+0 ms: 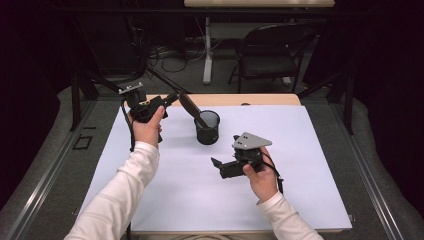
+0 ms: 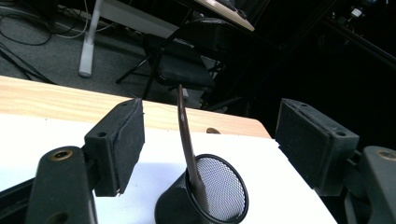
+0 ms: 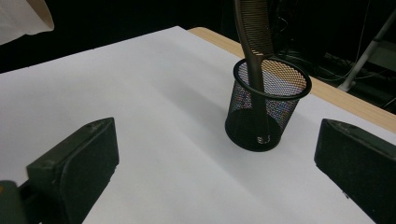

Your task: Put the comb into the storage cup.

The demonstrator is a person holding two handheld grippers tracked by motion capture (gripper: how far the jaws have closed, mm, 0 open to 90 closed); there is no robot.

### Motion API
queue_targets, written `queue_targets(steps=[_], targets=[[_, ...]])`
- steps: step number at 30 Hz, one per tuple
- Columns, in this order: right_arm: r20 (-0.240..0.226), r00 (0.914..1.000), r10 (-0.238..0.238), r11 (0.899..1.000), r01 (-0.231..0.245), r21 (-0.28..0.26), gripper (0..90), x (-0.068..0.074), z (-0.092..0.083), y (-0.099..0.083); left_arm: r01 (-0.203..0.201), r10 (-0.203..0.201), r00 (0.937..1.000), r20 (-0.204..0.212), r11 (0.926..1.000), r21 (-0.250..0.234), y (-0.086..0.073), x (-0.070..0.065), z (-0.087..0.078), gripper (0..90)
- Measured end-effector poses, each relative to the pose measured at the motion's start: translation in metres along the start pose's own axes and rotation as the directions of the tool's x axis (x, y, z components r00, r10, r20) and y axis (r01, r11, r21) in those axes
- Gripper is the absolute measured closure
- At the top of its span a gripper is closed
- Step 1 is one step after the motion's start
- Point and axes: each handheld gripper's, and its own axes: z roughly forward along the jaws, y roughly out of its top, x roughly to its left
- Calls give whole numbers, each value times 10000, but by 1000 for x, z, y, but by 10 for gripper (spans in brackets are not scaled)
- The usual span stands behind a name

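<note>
High view: the brown comb (image 1: pixel 189 105) leans in the mesh cup (image 1: pixel 207 127) near the bench's far edge, between the left gripper (image 1: pixel 172 98)'s released fingers, so a careless withdrawal could tip both, while the right gripper (image 1: pixel 216 163) hangs open, empty.

I can read no text, label, brand, number or sign anywhere here.
</note>
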Motion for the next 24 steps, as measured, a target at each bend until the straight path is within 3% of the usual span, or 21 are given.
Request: queue_targets(steps=[12,24], targets=[[-1,10000,-12,10000,12,19,0,0,0,0,-310,308,9989,362,9995,47,1,-6,-10,166],[0,10000,14,10000,-14,20,0,0,0,0,-718,705,9949,717,9973,165,0,-13,-19,160]])
